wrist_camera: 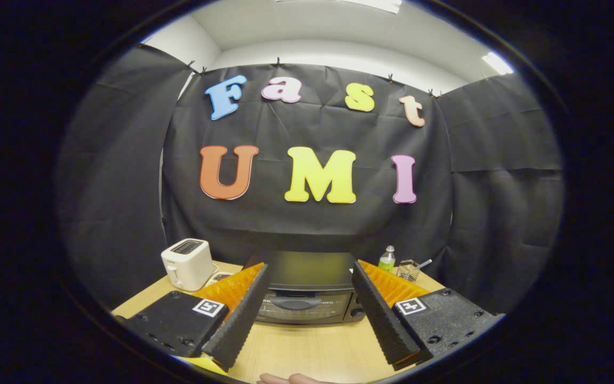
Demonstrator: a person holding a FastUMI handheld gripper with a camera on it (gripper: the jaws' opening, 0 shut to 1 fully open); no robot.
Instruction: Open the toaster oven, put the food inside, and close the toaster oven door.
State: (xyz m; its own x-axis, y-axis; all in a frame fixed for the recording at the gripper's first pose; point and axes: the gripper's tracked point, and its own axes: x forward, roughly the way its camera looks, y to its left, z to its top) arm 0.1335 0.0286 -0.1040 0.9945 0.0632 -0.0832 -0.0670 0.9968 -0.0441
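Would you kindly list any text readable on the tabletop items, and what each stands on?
Toaster oven: print on its door, too blurred to read.
Green bottle: label too small to read.
White toaster: none legible.
Gripper, open, the oven beyond its fingers: square markers, no words.

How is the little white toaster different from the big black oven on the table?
The toaster is white and the toaster oven is black. The toaster is narrow, with slots on top; the toaster oven is wider, with a front door and handle, shut now. The toaster sits off to the side of the open tongs; the toaster oven sits beyond them, between the two fingers. Both stand on the wooden table.
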